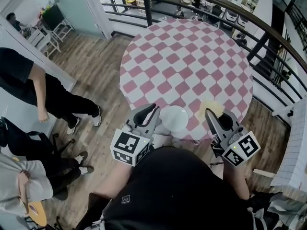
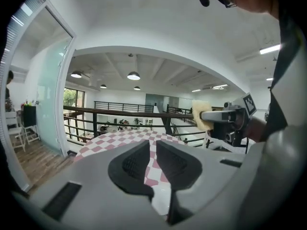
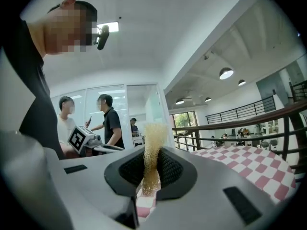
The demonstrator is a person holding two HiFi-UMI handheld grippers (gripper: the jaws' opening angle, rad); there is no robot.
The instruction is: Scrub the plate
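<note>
A white plate (image 1: 175,119) lies at the near edge of the round table (image 1: 187,56) with its pink-and-white checked cloth. My left gripper (image 1: 152,110) hangs just left of the plate, apart from it. In the left gripper view its jaws (image 2: 152,150) stand a narrow slit apart with nothing between them, and the plate (image 2: 160,202) shows below them. My right gripper (image 1: 211,113) is just right of the plate, shut on a yellow sponge (image 1: 212,107). The sponge (image 3: 153,147) stands upright between the pads and sticks out past them.
A dark metal railing (image 1: 216,4) curves round the far and right sides of the table. People stand on the wooden floor at the left (image 1: 43,90); two of them (image 3: 108,123) show in the right gripper view. A glass partition (image 2: 48,95) is at the left.
</note>
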